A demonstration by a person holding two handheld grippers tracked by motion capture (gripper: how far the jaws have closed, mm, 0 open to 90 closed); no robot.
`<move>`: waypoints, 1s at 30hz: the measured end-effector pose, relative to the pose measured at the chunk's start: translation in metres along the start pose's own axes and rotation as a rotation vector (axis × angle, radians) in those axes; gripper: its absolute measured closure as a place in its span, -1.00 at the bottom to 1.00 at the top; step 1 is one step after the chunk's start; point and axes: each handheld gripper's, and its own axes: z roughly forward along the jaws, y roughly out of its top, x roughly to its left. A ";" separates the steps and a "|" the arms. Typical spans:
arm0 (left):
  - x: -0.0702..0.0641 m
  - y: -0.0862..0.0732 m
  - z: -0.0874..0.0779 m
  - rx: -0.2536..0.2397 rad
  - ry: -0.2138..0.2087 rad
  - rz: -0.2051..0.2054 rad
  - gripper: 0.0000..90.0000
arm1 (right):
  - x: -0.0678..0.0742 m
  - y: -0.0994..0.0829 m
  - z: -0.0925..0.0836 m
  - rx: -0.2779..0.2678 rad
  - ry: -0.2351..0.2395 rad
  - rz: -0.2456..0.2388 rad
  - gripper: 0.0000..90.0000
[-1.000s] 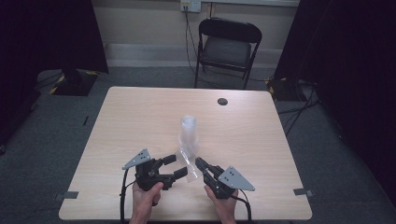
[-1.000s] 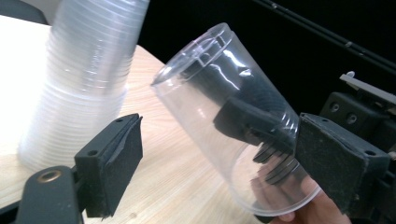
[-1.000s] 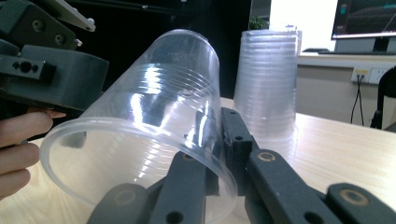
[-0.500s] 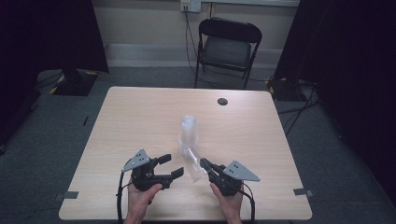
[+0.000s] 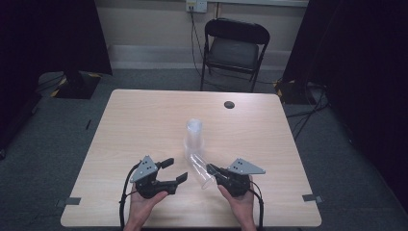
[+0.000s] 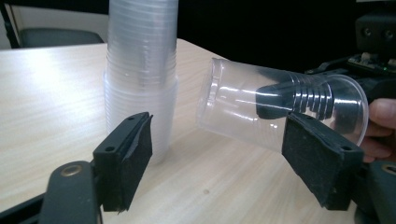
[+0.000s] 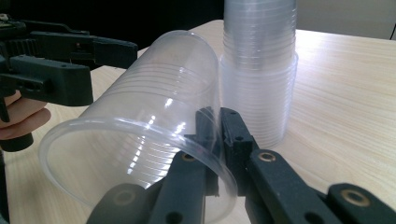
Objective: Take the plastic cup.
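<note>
The right gripper (image 5: 211,169) pinches one cup's (image 5: 201,169) wall. The left gripper's (image 5: 174,170) empty jaws have just been closing; keep them off the stack (image 5: 194,139).

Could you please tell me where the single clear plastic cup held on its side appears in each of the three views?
High view: the clear plastic cup lies low centre, by the right gripper.
Left gripper view: centre right, one jaw inside it.
Right gripper view: lower left, its wall pinched.
Shared landmark: the upright stack of clear cups beside it.
</note>
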 end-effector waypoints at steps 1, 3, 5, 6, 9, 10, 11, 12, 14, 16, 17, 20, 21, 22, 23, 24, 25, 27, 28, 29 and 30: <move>0.000 -0.001 0.001 0.003 0.009 0.029 -0.45 | 0.000 0.001 0.000 0.006 0.002 0.001 0.93; 0.000 -0.002 0.003 0.013 0.032 0.065 -0.47 | -0.002 0.003 0.000 0.029 0.001 -0.004 0.94; -0.001 -0.003 0.004 0.027 0.026 0.091 -0.46 | -0.004 0.004 0.000 0.052 0.006 -0.006 0.94; -0.002 -0.003 0.004 0.042 0.029 0.119 -0.45 | -0.004 0.005 0.000 0.061 0.007 -0.006 0.95; -0.005 -0.004 0.005 0.063 0.025 0.159 -0.47 | -0.008 0.008 0.002 0.117 0.029 0.007 0.96; -0.005 -0.004 0.006 0.084 0.006 0.170 -0.49 | -0.008 0.008 0.002 0.130 0.036 0.005 0.96; -0.006 -0.005 0.007 0.089 -0.005 0.189 -0.52 | -0.009 0.009 0.003 0.147 0.041 0.008 0.96; -0.007 -0.005 0.007 0.098 -0.010 0.208 -0.53 | -0.010 0.009 0.003 0.155 0.046 0.011 0.96; -0.010 -0.005 0.009 0.112 -0.014 0.240 -0.55 | -0.011 0.010 0.004 0.176 0.066 0.013 0.96; -0.013 -0.004 0.010 0.113 -0.018 0.272 -0.55 | -0.012 0.010 0.006 0.207 0.078 0.021 0.96; -0.014 -0.004 0.010 0.121 -0.019 0.299 -0.53 | -0.012 0.010 0.007 0.220 0.086 0.024 0.97; -0.017 -0.004 0.012 0.139 -0.002 0.339 -0.53 | -0.013 0.012 0.009 0.263 0.104 0.037 0.98; -0.018 -0.004 0.012 0.140 -0.009 0.348 -0.53 | -0.014 0.013 0.011 0.283 0.110 0.038 0.98; -0.019 -0.005 0.013 0.142 -0.015 0.356 -0.53 | -0.014 0.015 0.012 0.302 0.113 0.048 0.98; -0.019 -0.005 0.013 0.149 -0.015 0.369 -0.54 | -0.015 0.016 0.013 0.321 0.125 0.057 0.98; -0.020 -0.005 0.014 0.158 -0.019 0.379 -0.56 | -0.015 0.017 0.015 0.345 0.139 0.056 0.98; -0.021 -0.006 0.015 0.165 -0.022 0.386 -0.56 | -0.015 0.019 0.016 0.363 0.148 0.055 0.98; -0.024 -0.009 0.017 0.181 -0.029 0.402 -0.61 | -0.015 0.021 0.019 0.394 0.165 0.062 0.98; -0.025 -0.009 0.018 0.186 -0.020 0.412 -0.65 | -0.015 0.023 0.020 0.405 0.169 0.061 0.98; -0.026 -0.010 0.019 0.191 -0.018 0.424 -0.65 | -0.014 0.024 0.021 0.418 0.176 0.063 0.99; -0.027 -0.011 0.020 0.193 -0.007 0.436 -0.65 | -0.014 0.025 0.023 0.435 0.187 0.062 0.99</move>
